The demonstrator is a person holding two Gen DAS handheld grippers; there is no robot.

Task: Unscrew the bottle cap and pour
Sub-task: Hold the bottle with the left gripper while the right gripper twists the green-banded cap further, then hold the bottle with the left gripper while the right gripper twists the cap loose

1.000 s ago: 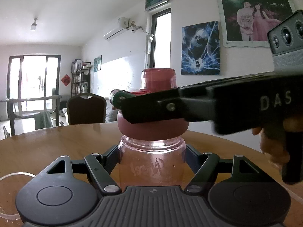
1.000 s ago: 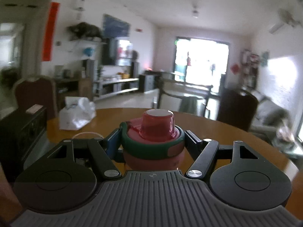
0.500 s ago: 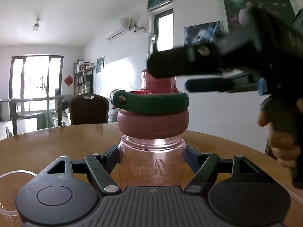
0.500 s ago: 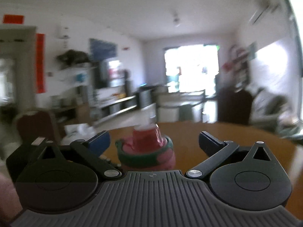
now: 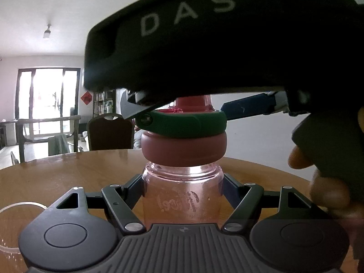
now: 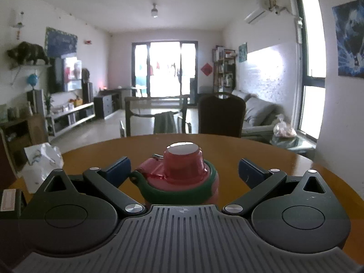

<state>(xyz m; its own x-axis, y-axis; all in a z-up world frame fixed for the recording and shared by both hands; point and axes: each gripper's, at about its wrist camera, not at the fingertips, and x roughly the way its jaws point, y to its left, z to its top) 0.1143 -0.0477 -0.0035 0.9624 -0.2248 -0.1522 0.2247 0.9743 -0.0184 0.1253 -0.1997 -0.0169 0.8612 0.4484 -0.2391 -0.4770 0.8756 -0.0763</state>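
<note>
over the cap (image 6: 182, 173) the right gripper (image 6: 184, 170) is now hovering, fingers spread wide; left gripper (image 5: 183, 188) is clamping the bottle (image 5: 182, 200).

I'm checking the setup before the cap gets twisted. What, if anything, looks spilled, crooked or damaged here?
Nothing stands out. The clear pink plastic bottle stands upright on the round wooden table, clamped by the left gripper. Its red cap with a green ring sits level and closed, between the open right gripper fingers.

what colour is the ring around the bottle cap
Green, a rubbery ring atop the pink-red screw cap; clearest in the left wrist view.
</note>
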